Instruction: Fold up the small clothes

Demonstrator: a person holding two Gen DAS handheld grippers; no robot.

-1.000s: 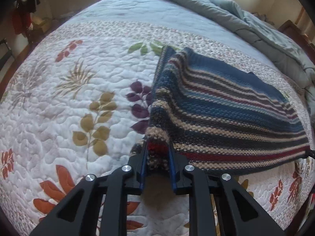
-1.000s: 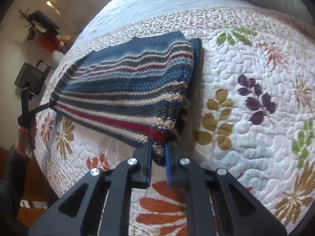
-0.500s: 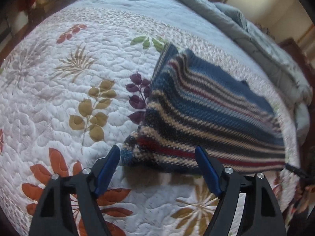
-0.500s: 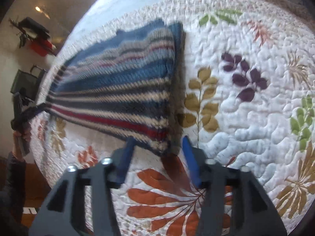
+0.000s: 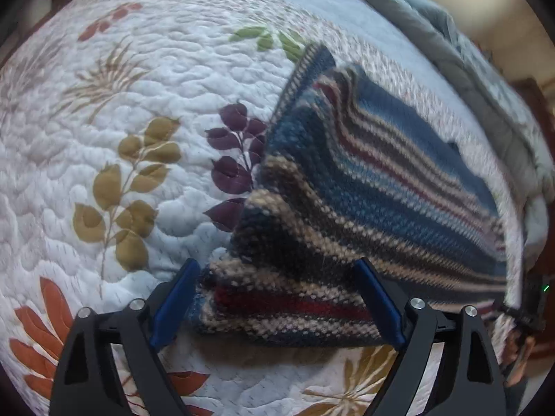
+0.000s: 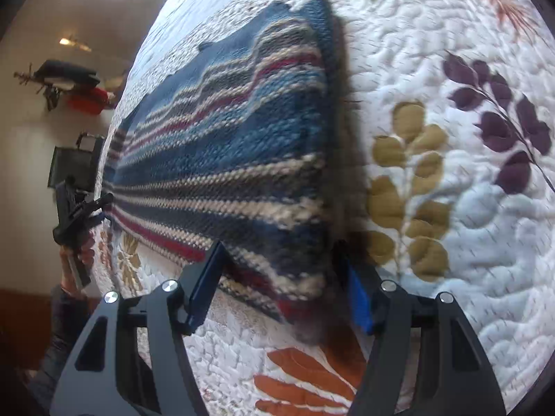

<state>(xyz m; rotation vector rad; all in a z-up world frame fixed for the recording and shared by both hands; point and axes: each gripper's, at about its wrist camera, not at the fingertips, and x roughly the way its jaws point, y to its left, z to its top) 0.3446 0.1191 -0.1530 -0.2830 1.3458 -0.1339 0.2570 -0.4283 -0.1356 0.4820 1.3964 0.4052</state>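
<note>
A striped knitted sweater [image 5: 364,187] lies folded on a bed, on top of a white quilt [image 5: 104,104] printed with leaves in ochre, purple, green and orange. The sweater has bands of blue, dark navy, cream and red, and its folded edge runs beside the purple leaf print. In the left wrist view, the left claw [image 5: 277,298] points steeply down at the near corner of the sweater. Its jaws are opening and stand wide, and the corner of the sweater lies between the two blue pads [image 5: 175,298], but the pads do not press on it; the cloth rests on the quilt. In the right wrist view, the right claw [image 6: 282,284] is over the other near corner of the sweater. Its jaws are opening too, a little less wide, and the corner lies between them without being gripped, though this part is blurred. The sweater looks flat, with a small wave in the upper layer near the far edge in the right wrist view. At the far side of the bed a grey blanket [image 5: 451,52] is bunched along the edge. At the left border of the right wrist view a hand [image 6: 74,256] holds the left claw by its handle, with a dark sleeve [image 6: 62,315] below it. Behind it, a black and red object [image 6: 76,86] hangs on the wall.
</note>
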